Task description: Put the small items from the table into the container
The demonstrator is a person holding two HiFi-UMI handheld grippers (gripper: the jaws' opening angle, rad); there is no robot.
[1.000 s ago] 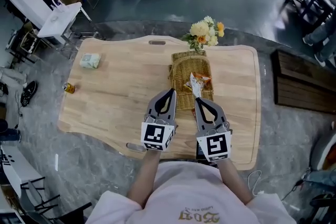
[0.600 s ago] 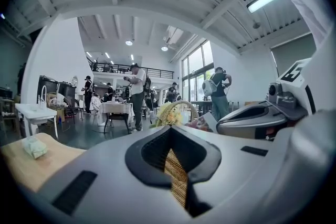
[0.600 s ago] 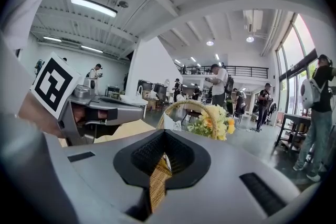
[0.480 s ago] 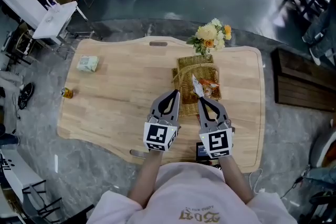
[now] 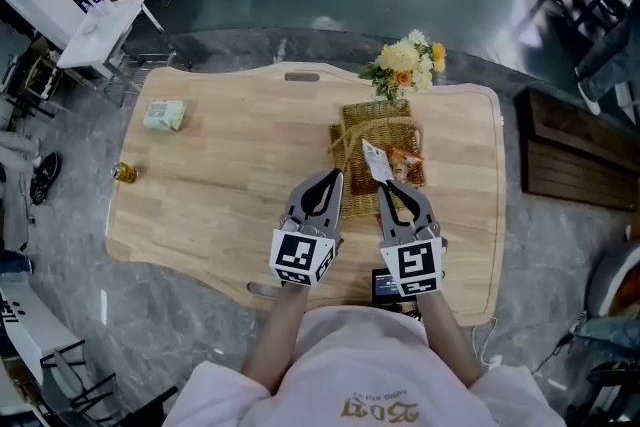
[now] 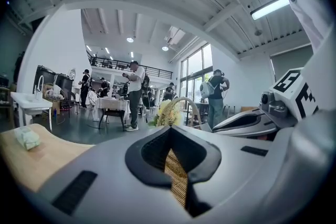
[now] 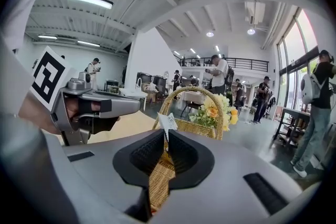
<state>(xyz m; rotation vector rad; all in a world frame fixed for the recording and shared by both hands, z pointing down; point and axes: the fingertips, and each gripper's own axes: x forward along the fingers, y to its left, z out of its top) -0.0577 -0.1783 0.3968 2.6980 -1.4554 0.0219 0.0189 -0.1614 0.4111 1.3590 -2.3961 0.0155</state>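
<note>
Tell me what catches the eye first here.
The right gripper pinches a white snack packet over the wicker basket on the wooden table, its jaws just starting to open. Yellow flowers stand just beyond the basket, and a green packet lies alone at the far left.

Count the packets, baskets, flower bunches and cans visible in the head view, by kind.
Packets: 2, the green packet and the snack packet held over the basket
Wicker basket: 1
Flower bunch: 1
Small can: 1
Total: 5
</note>
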